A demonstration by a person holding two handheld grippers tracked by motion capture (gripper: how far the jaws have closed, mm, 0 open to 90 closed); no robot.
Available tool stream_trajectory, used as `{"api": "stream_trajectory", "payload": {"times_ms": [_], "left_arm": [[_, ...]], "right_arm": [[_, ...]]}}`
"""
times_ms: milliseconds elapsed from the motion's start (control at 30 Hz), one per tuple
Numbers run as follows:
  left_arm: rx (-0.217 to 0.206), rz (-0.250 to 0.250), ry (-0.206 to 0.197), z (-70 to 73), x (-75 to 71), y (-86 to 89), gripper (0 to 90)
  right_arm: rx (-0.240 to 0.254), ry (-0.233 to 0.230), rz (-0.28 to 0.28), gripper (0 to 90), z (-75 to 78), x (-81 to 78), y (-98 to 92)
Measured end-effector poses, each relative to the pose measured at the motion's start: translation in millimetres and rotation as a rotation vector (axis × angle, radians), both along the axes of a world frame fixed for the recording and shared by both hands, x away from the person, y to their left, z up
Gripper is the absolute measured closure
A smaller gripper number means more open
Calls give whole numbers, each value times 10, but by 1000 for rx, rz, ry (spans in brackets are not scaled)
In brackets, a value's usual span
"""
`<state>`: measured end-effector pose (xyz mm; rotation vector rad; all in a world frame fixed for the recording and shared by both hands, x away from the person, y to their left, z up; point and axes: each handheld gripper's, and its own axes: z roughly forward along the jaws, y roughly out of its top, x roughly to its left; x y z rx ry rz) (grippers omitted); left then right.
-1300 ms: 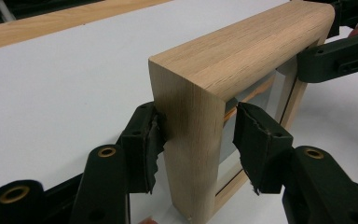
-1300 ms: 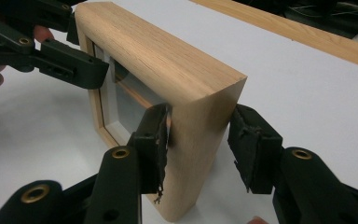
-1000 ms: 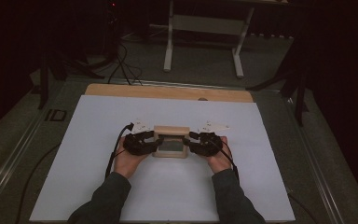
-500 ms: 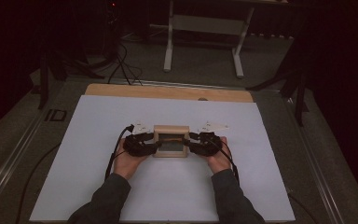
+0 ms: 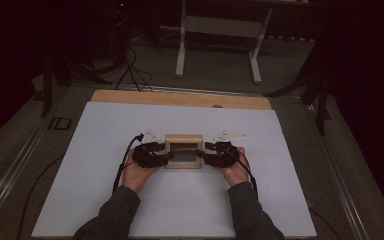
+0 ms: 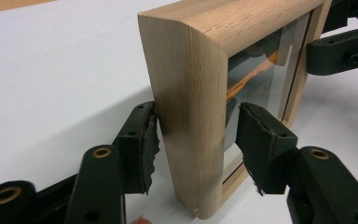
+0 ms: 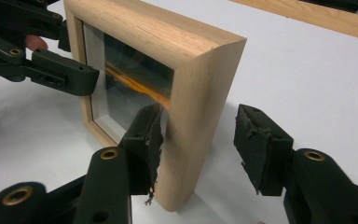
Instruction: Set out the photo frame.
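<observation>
Wooden picture frame [image 5: 183, 150] stands upright on white table sheet [image 5: 105, 130], dim room around

Left tongs [image 5: 166, 158] and right tongs [image 5: 203, 157] (inward-facing) just opening.

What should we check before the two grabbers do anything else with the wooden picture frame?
1. Frame standing upright: ok. The wooden frame stands on edge on the white sheet.
2. Left gripper gripping: not ok. Its jaws straddle the frame's side, with a gap at one pad; they have just been opening.
3. Right gripper gripping: not ok. One pad stands well clear of the wood; these jaws have also just been opening.
4. Glass unbroken: cannot tell; only reflections show.
5. Room around the frame: ok. The sheet nearby is bare.
</observation>
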<state>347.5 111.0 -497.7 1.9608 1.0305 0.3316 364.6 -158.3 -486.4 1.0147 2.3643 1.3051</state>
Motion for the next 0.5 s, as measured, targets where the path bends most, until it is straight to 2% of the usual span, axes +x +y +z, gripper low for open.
{"api": "stream_trajectory", "payload": {"times_ms": [167,500], "left_arm": [[2,-4,-2,22,-25,12,457],[-12,21,-15,91,-84,137,451]], "right_arm": [[-3,1,11,487,-16,-27,-15],[-5,-7,9,470,19,-89,-90]]}}
